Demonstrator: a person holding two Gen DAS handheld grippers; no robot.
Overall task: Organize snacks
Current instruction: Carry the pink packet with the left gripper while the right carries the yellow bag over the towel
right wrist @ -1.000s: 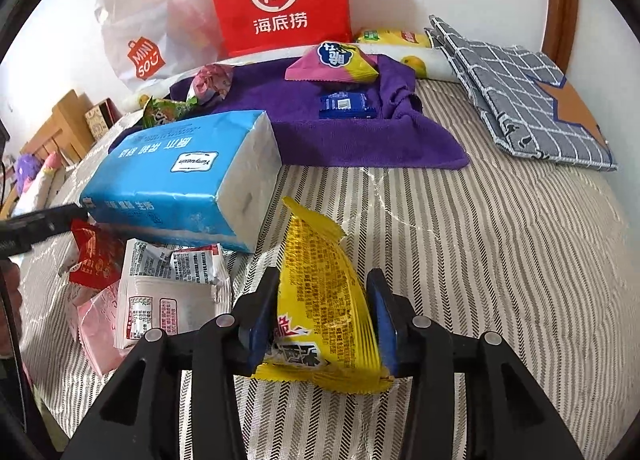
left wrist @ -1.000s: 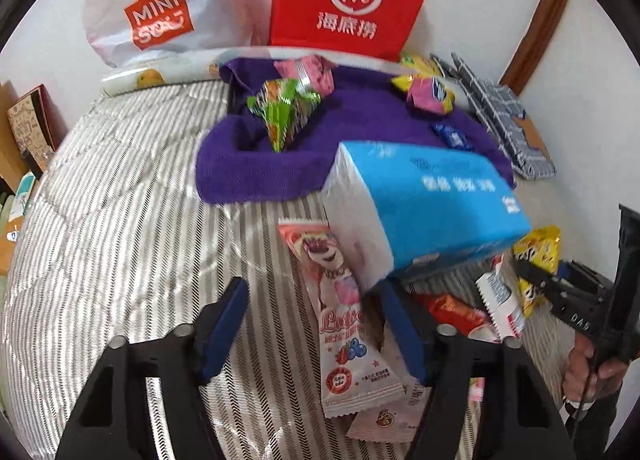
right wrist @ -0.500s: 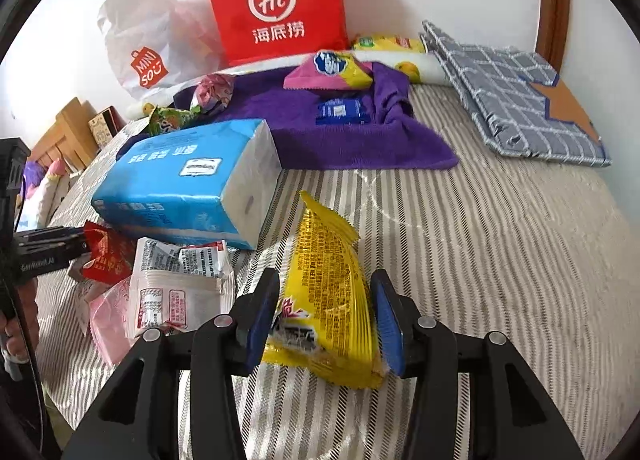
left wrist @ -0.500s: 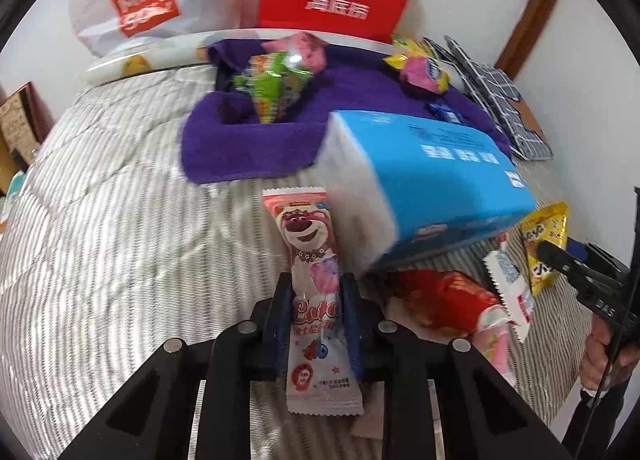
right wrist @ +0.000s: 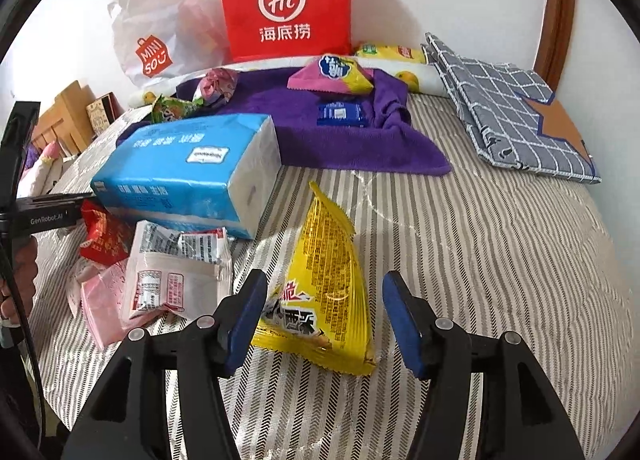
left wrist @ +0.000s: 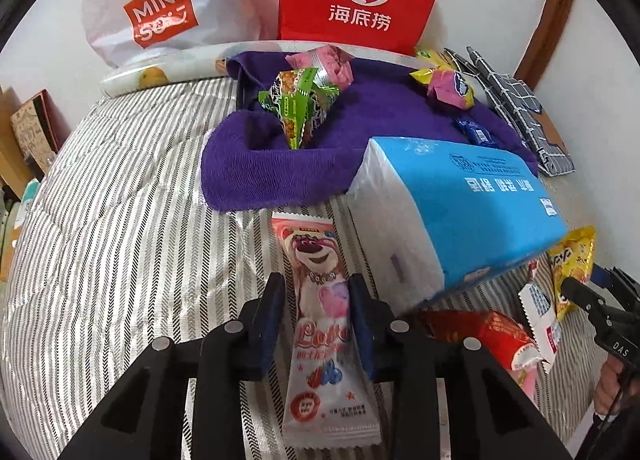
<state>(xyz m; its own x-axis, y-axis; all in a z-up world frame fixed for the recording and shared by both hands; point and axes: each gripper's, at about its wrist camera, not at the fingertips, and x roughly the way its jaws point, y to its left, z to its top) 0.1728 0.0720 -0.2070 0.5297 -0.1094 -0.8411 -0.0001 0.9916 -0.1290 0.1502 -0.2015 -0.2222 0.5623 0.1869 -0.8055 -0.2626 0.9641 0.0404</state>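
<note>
Left gripper (left wrist: 316, 300) clamps the pink bear packet (left wrist: 320, 300). Right gripper (right wrist: 324, 316) spread wide, loosely straddling the yellow packet (right wrist: 324, 292); bare striped bedcover (right wrist: 500, 260) to its right.

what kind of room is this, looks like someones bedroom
Most likely a bedroom: the snacks lie on a bed with a striped quilt, a fruit-print pillow sits against the wall, and a folded checked cloth lies beside it.

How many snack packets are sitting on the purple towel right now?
4: a green packet at its left, a pink wrapped one behind it, a pink-and-yellow bag toward the back, a small blue packet in front. Folds may hide more.
</note>
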